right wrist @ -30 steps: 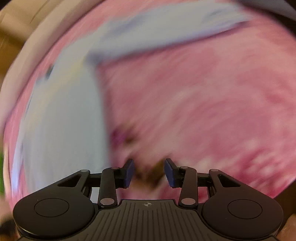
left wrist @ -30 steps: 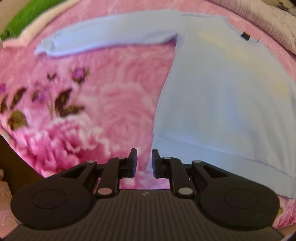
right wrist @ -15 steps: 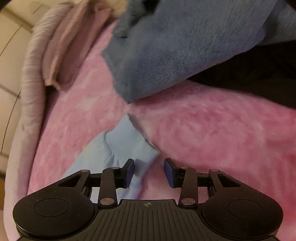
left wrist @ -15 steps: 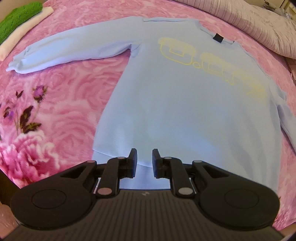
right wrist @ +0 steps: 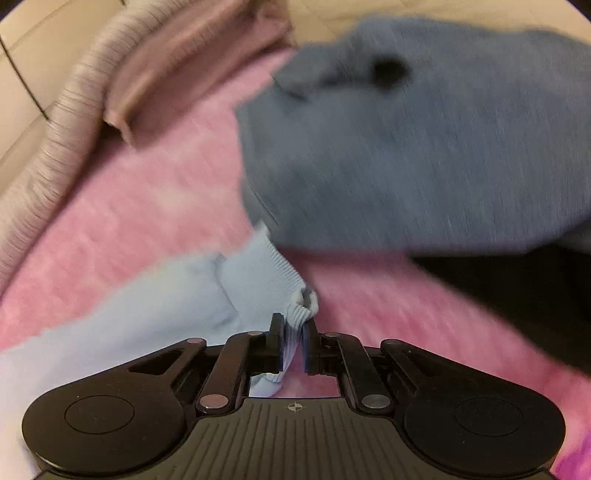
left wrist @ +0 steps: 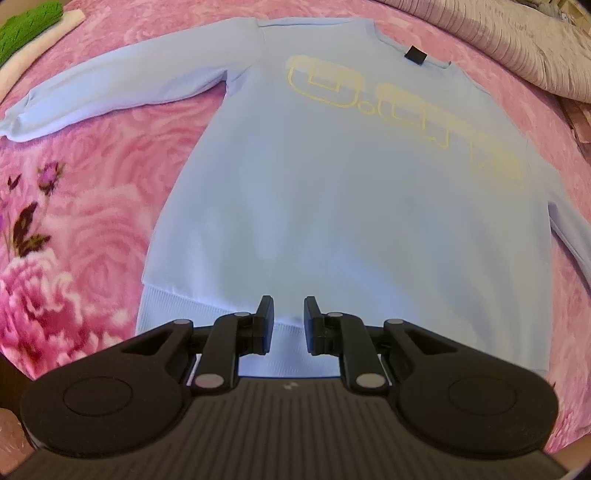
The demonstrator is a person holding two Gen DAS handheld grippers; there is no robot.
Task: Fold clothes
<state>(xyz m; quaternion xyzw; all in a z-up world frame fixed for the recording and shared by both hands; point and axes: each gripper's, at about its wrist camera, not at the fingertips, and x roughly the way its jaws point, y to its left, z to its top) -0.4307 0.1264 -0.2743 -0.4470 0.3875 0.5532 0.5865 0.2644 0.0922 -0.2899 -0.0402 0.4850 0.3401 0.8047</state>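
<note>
Pinching the ribbed cuff (right wrist: 295, 317) of the pale blue sweatshirt (left wrist: 332, 192), the right tongs (right wrist: 294, 345) grip tight; the left tongs (left wrist: 289, 325) hover narrowly parted, empty, above its hem.

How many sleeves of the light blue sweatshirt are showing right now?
2: one sleeve lies stretched out left of the body; the other sleeve has its cuff pinched in the right gripper.

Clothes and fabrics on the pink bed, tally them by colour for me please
Light blue: 1, the sweatshirt, its cuff pinched in the right tongs
Dark blue: 1, a crumpled garment
Green: 1, a folded item
Cream: 1, a folded item
Total: 4
</note>
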